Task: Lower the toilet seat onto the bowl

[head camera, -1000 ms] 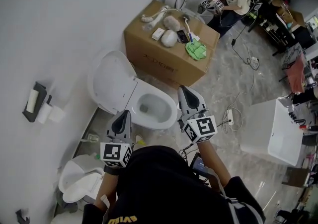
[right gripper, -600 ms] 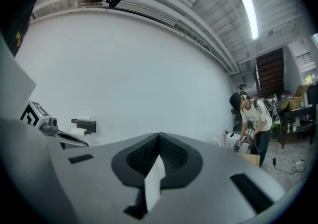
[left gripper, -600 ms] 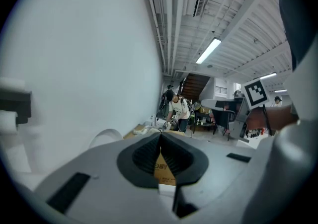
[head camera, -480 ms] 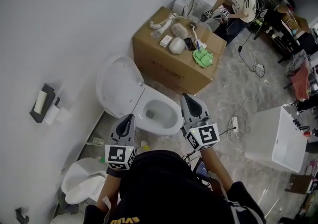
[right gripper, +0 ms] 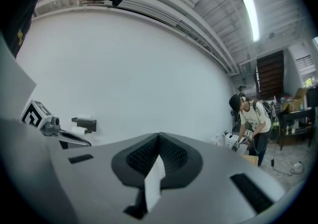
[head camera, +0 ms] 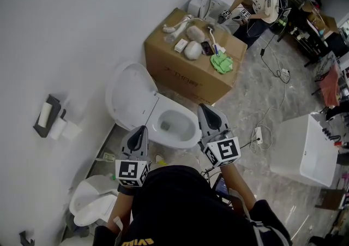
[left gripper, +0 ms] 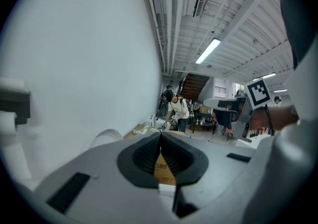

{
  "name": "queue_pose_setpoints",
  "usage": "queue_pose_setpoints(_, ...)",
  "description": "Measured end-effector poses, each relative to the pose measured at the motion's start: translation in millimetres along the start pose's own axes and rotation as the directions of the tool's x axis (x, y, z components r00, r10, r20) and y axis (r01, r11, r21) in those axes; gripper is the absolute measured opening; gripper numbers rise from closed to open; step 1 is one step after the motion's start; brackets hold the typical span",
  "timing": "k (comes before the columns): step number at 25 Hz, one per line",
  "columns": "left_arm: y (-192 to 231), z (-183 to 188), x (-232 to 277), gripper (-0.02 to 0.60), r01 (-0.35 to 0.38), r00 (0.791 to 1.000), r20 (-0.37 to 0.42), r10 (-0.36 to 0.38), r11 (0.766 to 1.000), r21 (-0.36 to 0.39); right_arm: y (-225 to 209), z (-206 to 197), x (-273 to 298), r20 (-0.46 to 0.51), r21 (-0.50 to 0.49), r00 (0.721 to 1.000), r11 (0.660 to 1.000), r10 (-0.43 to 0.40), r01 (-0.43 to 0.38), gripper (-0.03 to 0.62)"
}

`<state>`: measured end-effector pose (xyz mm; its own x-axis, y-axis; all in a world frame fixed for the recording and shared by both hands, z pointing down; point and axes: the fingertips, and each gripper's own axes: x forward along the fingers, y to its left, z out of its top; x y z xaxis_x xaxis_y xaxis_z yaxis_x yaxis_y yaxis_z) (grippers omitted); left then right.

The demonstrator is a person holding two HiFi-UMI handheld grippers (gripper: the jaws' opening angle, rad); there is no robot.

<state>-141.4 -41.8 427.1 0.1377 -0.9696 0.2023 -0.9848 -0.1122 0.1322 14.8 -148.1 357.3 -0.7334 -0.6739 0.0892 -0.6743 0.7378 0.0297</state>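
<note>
Wall [head camera: 65, 21] behind, toilet seat [head camera: 130, 97] up — L gripper [head camera: 143, 129], R gripper [head camera: 203, 108] closed, empty.

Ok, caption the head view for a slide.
Left tongs and right tongs, both shut, hover before a toilet with its seat raised.

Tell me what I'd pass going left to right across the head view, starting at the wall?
toilet paper holder → raised toilet seat → bowl → green cloth → power strip → white fixture
</note>
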Motion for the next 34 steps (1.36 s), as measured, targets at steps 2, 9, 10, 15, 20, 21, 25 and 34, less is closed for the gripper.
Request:
queue_pose_setpoints(2,-1,0,-1,0.012,-0.001,1.0,-0.002,0.001,1.0,-0.001,-1,1,-1,-0.001,0.002,1.0,1.0,-0.006,0.006,-0.008)
queue_pose_setpoints(9,-1,-3,-6,0.012,-0.004,1.0,-0.005,0.004,1.0,-0.006,2,0,-2,-0.003,-0.003,1.0,1.0,-0.004,0.004,-0.008)
queue_pose_setpoints(10,-2,-4,-6,0.012,-0.004,1.0,-0.004,0.004,1.0,-0.006,2,-1,-3,-0.003,-0.003,1.0,1.0,-0.003,0.003,-0.008)
queue_pose_setpoints(15,-1,-5,-9,0.012,-0.004,1.0,-0.003,0.004,1.0,-0.006,5,-2,-4,-0.002,-0.005,1.0,1.0,-0.004,0.004,-0.008)
queue_pose_setpoints(20,-3,-7,-15,0.012,-0.013,1.0,-0.001,0.013,1.0,-0.017,4,-3,-9,-0.026,-0.02,1.0,1.0,0.002,-0.002,-0.008)
queue_pose_setpoints(21,-2,-6,-17,0.012,-0.018,1.0,0.003,0.018,1.0,-0.02,3,-2,-9,-0.026,-0.027,1.0,1.0,0.004,-0.005,-0.008)
queue_pose_setpoints(25,-2,-9,-21,0.012,-0.028,1.0,-0.002,0.028,0.999,-0.02,-3,2,-8,-0.03,-0.05,1.0,0.999,0.003,-0.004,-0.008)
queue_pose_setpoints(34,53,3,-48,0.012,-0.168,0.986,0.006,0.168,0.984,0.064,-25,73,16,0.057,-0.195,0.997,0.98,0.048,-0.036,-0.008)
